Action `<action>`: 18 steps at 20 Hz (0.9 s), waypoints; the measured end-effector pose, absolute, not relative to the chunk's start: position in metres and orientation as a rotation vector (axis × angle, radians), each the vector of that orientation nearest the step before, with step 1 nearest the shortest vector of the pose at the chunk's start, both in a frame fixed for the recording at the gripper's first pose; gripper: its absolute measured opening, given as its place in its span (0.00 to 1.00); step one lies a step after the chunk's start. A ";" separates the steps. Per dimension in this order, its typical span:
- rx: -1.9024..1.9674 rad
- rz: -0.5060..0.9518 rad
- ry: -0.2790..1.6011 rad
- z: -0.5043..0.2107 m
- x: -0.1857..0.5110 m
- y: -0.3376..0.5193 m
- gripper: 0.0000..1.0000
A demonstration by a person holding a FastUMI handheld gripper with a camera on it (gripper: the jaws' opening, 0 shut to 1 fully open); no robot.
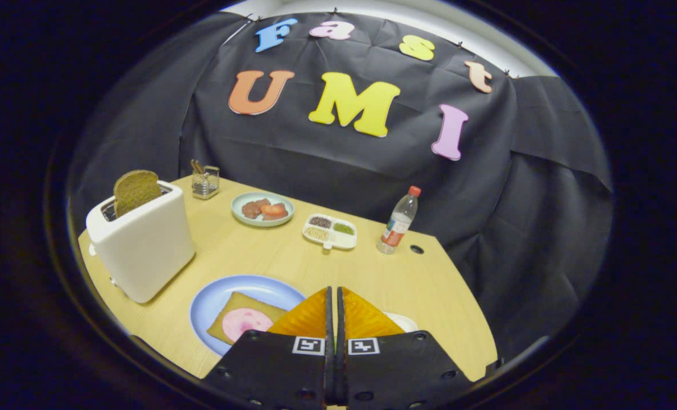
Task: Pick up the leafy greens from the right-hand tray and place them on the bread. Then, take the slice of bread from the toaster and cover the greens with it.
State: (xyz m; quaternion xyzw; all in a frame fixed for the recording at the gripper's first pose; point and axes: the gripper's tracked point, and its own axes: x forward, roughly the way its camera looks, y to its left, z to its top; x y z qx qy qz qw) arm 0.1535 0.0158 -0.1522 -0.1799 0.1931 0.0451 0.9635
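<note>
Wooden table (247, 256) seen from above the gripper, backed by black cloth.

Far left: white toaster (142, 247) with a brown slice of bread (135, 191) standing upright in its slot, upper half poking out. Just behind the toaster, toward the cloth — small clear holder (205, 181) with thin sticks inside.

Further right, at mid-table: pale green plate (262, 209) carrying reddish-brown pieces of food. Beside it, a white divided dish (330, 231) with dark, tan and green fillings in separate compartments.

Nearer the fingers, left of them: blue plate (224, 302) holding a flat slice of bread (241, 310), with a round pink slice of meat (246, 322) lying on top. Right corner of that bread hidden behind the left finger.

Centre foreground: gripper (333, 307), orange fingers (307, 319) pressed together with just a thin dark seam between them. A sliver of green visible low in the seam; impossible to tell whether leafy greens are pinched there. Just right of the fingers, edge of a white tray (405, 322) peeking out, contents hidden.

Far right, near the table's back edge: clear plastic bottle (398, 222) with red cap, standing upright, a small dark hole (416, 249) in the tabletop beside it.
</note>
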 end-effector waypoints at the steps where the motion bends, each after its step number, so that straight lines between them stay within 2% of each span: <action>1: -0.355 0.080 0.407 -0.157 0.154 0.011 0.00; 5: -0.350 0.066 0.478 -0.189 0.148 -0.006 0.01; 11: -0.238 -0.021 0.587 -0.235 0.122 -0.054 0.81; 14: -0.134 -0.062 0.645 -0.259 0.113 -0.064 0.84; 18: 0.022 -0.083 0.753 -0.294 0.104 -0.055 0.83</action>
